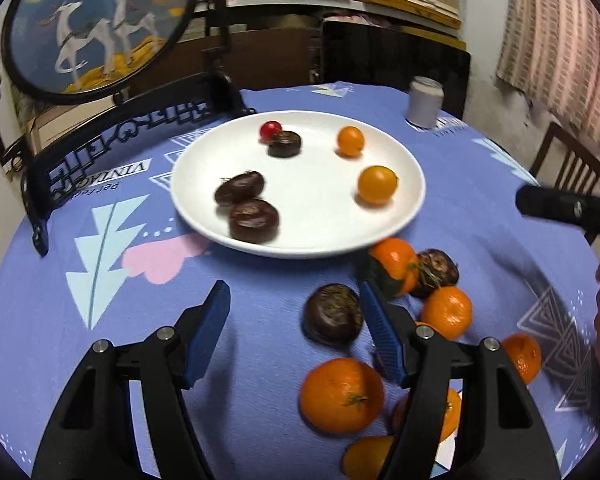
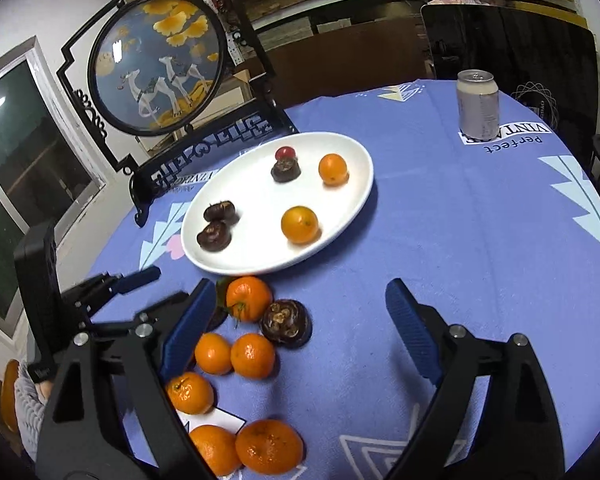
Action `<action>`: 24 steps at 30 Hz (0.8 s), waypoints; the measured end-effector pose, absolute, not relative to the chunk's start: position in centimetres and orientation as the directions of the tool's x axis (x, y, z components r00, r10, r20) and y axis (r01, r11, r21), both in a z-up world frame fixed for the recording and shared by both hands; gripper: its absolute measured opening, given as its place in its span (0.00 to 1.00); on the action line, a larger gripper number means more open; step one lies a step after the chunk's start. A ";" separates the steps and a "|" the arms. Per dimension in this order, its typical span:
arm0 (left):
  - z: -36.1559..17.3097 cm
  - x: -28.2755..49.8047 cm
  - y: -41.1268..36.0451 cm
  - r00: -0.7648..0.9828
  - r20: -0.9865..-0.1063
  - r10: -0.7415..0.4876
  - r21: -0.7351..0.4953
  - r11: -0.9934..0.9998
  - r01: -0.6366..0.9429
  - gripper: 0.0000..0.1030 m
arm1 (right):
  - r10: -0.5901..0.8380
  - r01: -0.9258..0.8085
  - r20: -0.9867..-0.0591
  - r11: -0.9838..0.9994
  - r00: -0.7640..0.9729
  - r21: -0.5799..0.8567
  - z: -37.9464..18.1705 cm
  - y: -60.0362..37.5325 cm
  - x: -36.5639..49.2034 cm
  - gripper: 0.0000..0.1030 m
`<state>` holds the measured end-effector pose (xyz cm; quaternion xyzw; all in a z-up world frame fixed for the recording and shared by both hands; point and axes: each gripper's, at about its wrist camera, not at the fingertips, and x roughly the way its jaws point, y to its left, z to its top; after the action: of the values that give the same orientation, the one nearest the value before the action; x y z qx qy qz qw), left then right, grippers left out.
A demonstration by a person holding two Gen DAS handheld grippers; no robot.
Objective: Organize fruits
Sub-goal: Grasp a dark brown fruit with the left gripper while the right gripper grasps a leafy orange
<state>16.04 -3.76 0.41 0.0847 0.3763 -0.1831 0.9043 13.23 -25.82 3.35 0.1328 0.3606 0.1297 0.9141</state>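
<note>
Six small fruits sit on my round white plate (image 2: 352,200); loose mandarins (image 2: 252,355) and chestnuts (image 1: 332,314) remain on the desk (image 2: 440,240), with my left claw (image 1: 296,334) and right claw (image 2: 300,328) both gaping, empty.

Open left tool (image 1: 294,314) beside water chestnut (image 1: 332,314)

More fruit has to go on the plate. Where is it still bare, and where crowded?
The plate is bare in its middle, between the water chestnuts and the orange fruits, and along its near rim. Crowded: the tangerines on the cloth just before it.
</note>
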 end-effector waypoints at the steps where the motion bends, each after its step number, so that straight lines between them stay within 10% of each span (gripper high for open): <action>1: 0.2 16.1 -3.9 0.639 -0.718 -0.275 0.010 0.915 0.404 0.66 | 0.337 -0.140 -0.622 0.929 0.707 0.343 3.4 -26.0 13.2 0.86; 24: -1.5 18.8 -0.3 0.671 -0.738 -0.070 0.115 0.967 0.228 0.82 | 0.298 -0.188 -0.686 0.954 0.664 0.232 1.6 -24.0 13.9 0.85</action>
<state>18.84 -0.28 -1.46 0.0989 0.3972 -0.0820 0.9087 13.87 -24.00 1.62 0.0710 0.3876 0.1334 0.9094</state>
